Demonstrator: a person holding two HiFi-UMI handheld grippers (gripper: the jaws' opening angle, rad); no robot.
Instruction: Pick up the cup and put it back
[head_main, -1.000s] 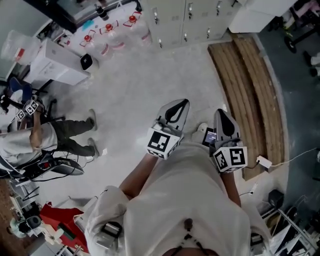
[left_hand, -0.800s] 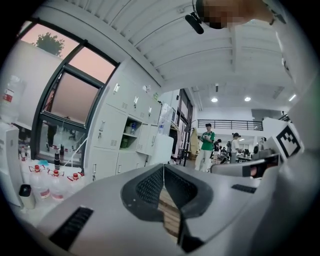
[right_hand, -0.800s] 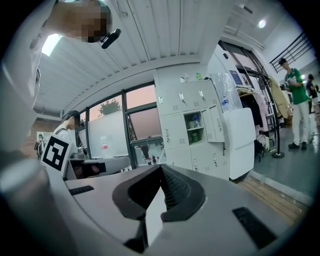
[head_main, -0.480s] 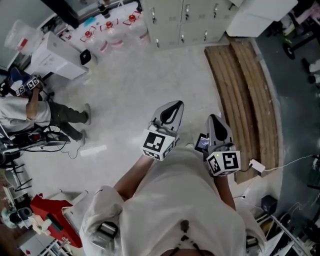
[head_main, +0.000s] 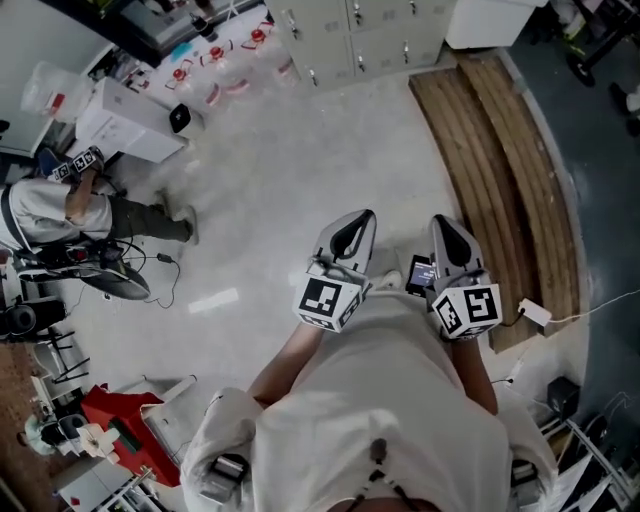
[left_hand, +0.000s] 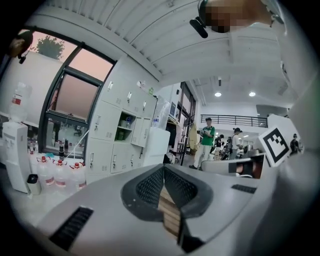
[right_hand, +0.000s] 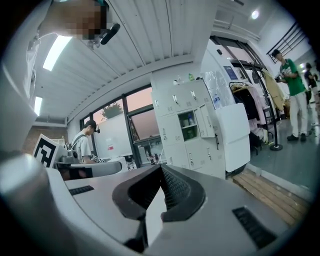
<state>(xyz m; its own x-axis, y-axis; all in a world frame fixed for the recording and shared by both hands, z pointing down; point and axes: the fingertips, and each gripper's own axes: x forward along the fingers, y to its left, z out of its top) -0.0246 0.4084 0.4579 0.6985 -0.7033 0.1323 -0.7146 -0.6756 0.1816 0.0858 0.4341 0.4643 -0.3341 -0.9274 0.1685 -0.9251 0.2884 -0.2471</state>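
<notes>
Two grippers are held side by side before the person's chest in the head view, the left gripper (head_main: 360, 220) and the right gripper (head_main: 446, 225), both pointing out over a pale floor (head_main: 290, 180). To their right lie long wooden planks (head_main: 500, 160), with a white plug block (head_main: 533, 316) and its cable at the planks' near end. Grey lockers (head_main: 370, 30) line the far side. Left of them stand red-capped water bottles (head_main: 215, 65) and a white dispenser (head_main: 125, 125). A second person (head_main: 70, 205) is at the left edge among cables.

In the left gripper view the jaws meet at their tips and hold nothing. A strip of the planks shows through the slit behind the tips. Beyond are the lockers, the bottles and the dispenser under a large window (left_hand: 75, 110), and far off a bystander (left_hand: 206, 140) in a green shirt. The right gripper's marker cube (left_hand: 276, 145) blocks the right edge.

In the right gripper view the jaws are likewise pressed together and empty. The lockers stand ahead, the planks lie low on the right, and what is probably the same second person stands at the left.

As for the cup, no view shows it clearly enough to place it.
</notes>
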